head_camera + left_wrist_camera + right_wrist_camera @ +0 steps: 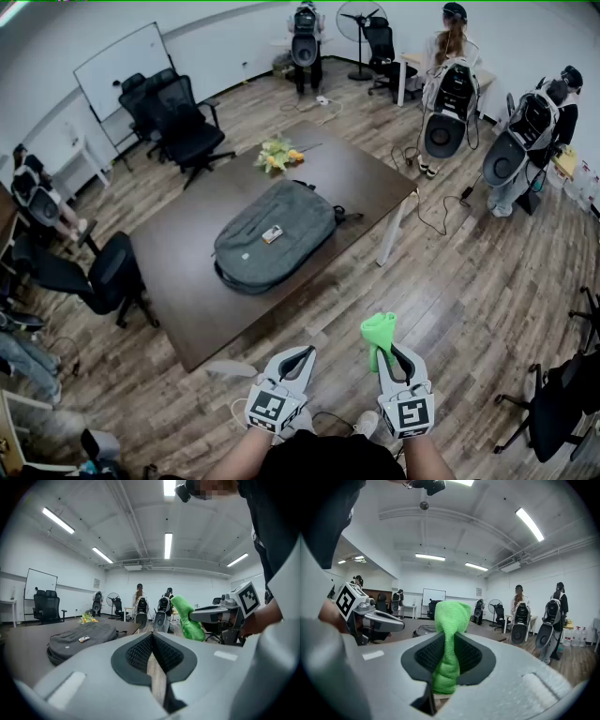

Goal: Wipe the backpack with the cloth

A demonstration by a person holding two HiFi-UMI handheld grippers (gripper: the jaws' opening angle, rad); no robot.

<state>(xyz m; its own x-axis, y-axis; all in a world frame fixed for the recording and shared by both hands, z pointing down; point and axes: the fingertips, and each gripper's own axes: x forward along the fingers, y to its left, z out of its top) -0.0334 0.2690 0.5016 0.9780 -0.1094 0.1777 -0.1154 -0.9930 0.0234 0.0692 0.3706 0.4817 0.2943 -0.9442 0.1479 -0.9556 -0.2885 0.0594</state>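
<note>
Right gripper (386, 354) pinches bunched green cloth (378, 330); grey backpack (274, 234) flat

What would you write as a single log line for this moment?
left gripper: shut, empty | right gripper: shut on cloth | backpack: lying on table, both grippers away from it

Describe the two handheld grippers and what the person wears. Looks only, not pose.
The left gripper and right gripper match: light grey plastic bodies whose tapering fingers are lined with black ribbed pads. Each carries a marker cube at its rear, white with black square patterns. The person wears a dark top, and the forearms are not sleeved.
</note>
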